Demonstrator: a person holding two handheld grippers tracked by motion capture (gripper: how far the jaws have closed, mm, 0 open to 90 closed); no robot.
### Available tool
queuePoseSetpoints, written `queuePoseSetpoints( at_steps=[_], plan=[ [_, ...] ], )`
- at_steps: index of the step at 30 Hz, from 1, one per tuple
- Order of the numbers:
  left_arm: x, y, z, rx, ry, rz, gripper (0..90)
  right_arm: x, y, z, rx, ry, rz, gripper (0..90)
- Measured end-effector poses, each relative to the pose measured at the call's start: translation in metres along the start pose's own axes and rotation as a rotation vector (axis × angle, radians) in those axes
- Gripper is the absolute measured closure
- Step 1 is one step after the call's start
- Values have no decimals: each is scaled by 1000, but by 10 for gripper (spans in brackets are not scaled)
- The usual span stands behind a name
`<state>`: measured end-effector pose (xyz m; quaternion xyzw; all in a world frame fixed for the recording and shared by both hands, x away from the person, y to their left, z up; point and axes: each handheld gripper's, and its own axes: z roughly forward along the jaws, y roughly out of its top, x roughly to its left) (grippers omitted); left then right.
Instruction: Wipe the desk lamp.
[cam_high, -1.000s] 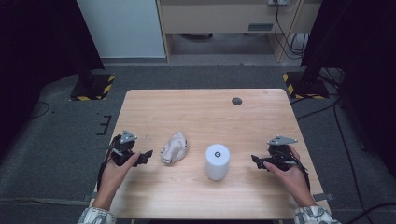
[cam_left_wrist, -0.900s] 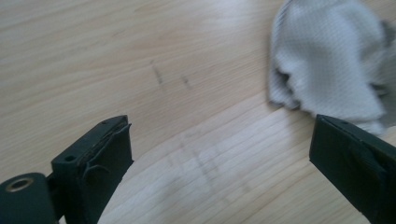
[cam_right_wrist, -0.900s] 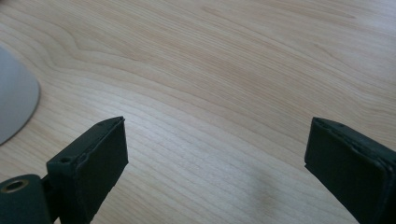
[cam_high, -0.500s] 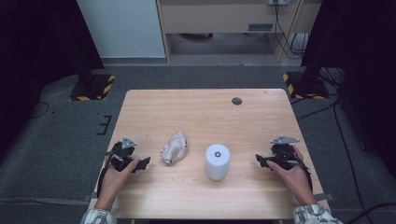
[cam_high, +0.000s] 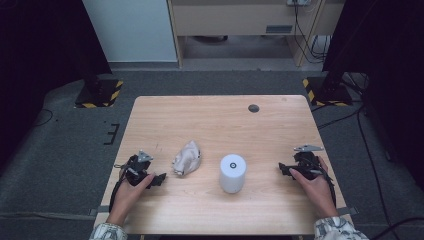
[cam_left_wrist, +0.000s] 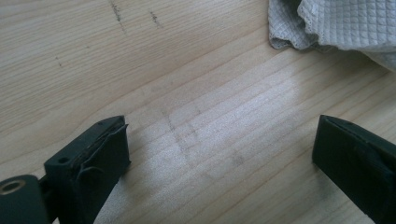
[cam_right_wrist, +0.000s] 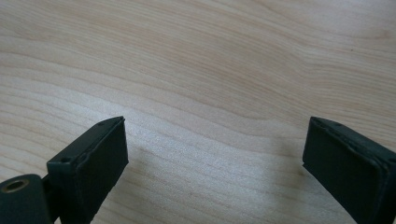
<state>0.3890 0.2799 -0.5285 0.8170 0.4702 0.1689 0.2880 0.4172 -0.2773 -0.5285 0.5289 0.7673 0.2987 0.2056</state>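
Observation:
A crumpled pale cloth (cam_high: 187, 157) lies on the wooden table (cam_high: 220, 125), left of centre. Right of it stands a white cylinder (cam_high: 232, 173), upright, with a dark dot on its top. My left gripper (cam_high: 159, 180) rests low on the table just left of the cloth, open and holding nothing. In the left gripper view the quilted cloth (cam_left_wrist: 336, 25) sits beyond the wide-apart jaws at the upper right. My right gripper (cam_high: 283, 169) is near the table's right edge, to the right of the cylinder, open and bare over plain wood (cam_right_wrist: 210, 93).
A small dark round spot (cam_high: 253, 108) marks the table near its far edge. Grey carpet surrounds the table, with yellow-and-black striped stand feet (cam_high: 99, 94) at the back left and back right. Cables trail on the floor at the right.
My left gripper has drawn back toward the table's near edge, away from the cloth. The right gripper shifted slightly nearer too. Cloth and cylinder have not moved.

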Motion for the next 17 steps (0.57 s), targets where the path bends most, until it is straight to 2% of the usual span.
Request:
queuePoseSetpoints(
  at_steps=[3, 7, 9, 11, 17],
  plan=[
    [0, -1, 1, -13, -2, -2, 25, 2, -1, 4, 27, 0, -11, 58],
    [0, -6, 4, -65, -5, -3, 0, 3, -2, 6, 15, 1, -3, 51],
    [0, -8, 4, -87, -6, -1, 0, 4, -4, 7, -13, 3, 1, 36],
    [0, -8, 4, -88, -7, -1, 0, 7, -6, 9, -41, -2, 7, 23],
    [0, -8, 4, -89, -6, -1, 0, 8, -7, 9, -44, -16, 16, 23]
  ],
)
